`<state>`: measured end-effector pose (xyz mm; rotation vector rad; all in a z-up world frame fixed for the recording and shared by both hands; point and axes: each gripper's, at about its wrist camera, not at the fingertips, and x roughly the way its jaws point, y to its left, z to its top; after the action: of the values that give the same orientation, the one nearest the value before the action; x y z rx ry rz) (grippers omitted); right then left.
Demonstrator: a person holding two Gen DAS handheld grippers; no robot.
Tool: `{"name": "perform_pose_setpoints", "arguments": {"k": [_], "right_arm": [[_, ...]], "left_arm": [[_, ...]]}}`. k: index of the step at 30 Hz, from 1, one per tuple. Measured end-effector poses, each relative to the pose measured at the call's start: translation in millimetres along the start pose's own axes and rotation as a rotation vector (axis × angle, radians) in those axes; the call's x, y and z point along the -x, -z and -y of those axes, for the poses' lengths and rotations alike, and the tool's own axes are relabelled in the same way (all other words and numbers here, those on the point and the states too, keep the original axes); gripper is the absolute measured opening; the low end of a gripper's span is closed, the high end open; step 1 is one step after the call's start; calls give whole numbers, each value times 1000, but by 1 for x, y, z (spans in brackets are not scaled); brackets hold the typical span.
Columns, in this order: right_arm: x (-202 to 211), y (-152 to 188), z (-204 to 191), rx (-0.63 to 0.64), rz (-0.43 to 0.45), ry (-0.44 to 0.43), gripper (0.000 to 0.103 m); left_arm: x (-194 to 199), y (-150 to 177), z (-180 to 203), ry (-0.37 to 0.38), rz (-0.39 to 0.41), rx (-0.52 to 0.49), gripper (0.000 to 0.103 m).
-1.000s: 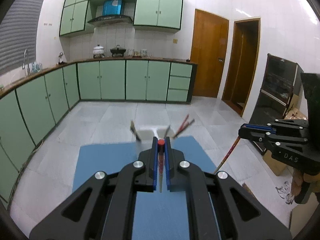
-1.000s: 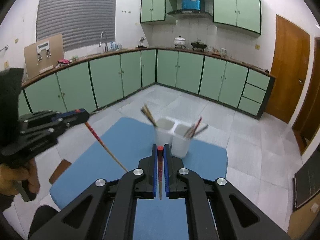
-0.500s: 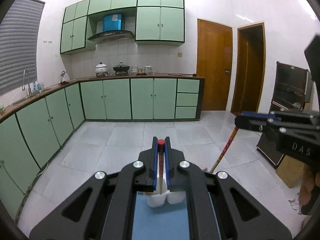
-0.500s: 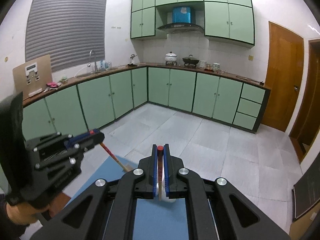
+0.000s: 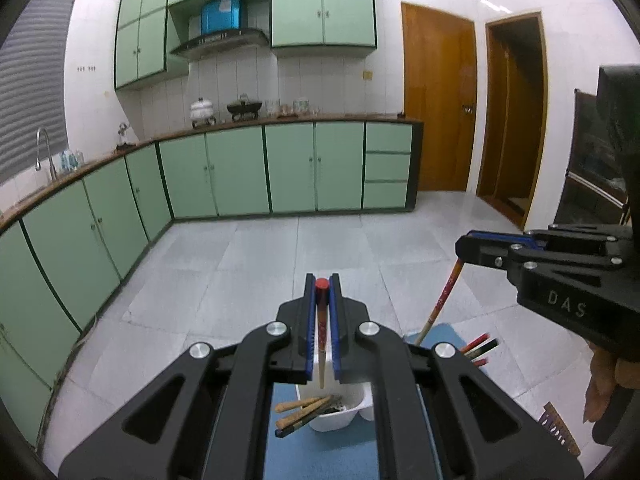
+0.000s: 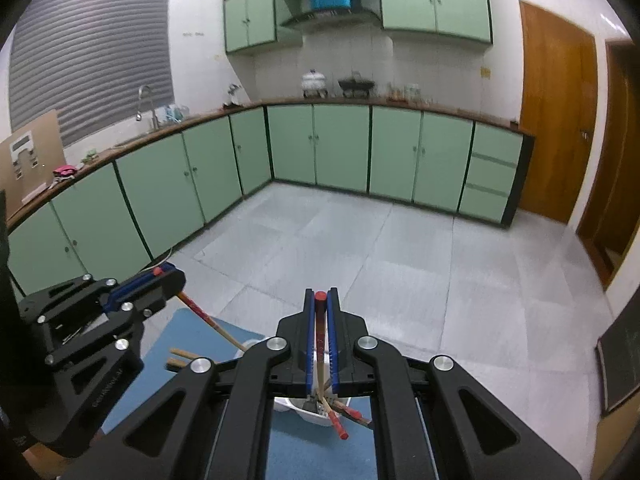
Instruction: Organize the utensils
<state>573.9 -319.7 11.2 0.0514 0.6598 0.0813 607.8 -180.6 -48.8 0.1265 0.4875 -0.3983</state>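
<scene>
The left claw [image 5: 322, 284] is pinched shut on one red-tipped chopstick [image 5: 321, 332], and the stick hangs almost straight down, from 12 o'clock to 6 o'clock in the left view. Its thin end sits just above the left cup of the white holder [image 5: 340, 416]. That cup already has about three brown-handled sticks [image 5: 304, 410] leaning out toward 8 o'clock. So this stick looks ready to drop straight down into its cup. The holder stands on a blue mat [image 5: 316, 456] and has two cups side by side. The right claw [image 6: 321, 294] is also pinched shut on one red-tipped stick [image 6: 320, 344], which points down too, a little toward 5 o'clock, and its low end is at the right cup. That cup holds about three red and dark sticks [image 6: 344, 416] leaning toward 4 o'clock. Each claw is right over its own cup, so neither one has to cross over. I count two claws, two held sticks, one holder and one mat.
</scene>
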Motion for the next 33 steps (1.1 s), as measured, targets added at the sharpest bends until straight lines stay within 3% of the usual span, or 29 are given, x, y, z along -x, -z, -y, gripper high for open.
{"name": "perform_pose_setpoints", "arguments": {"k": [5,9,13,16,19,21,24,33], "right_arm": [[-13,10,10,-27,-20,-3,10],[0,8,14,-33,5,-4,13],[15,8,17,-32,20,-8,14],[35,13,15,-39,35,-16,18],[60,21,13,-57,70,-34,28],[81,33,11,-61,105,-21,47],[108,52,1,-31,152,18,63],[175,122,-23,-46,202,76,87]], "left_arm": [[-25,14,-17,-7,-78,39,7],[-20,14,-29,-25,-72,49,31],[-6,7,-35,-30,-56,52,35],[10,3,-36,-36,-36,59,50],[38,4,-39,-34,-9,83,67],[58,8,-40,-32,8,94,82],[85,20,-35,-43,18,67,86],[177,61,-26,-47,12,78,98]]}}
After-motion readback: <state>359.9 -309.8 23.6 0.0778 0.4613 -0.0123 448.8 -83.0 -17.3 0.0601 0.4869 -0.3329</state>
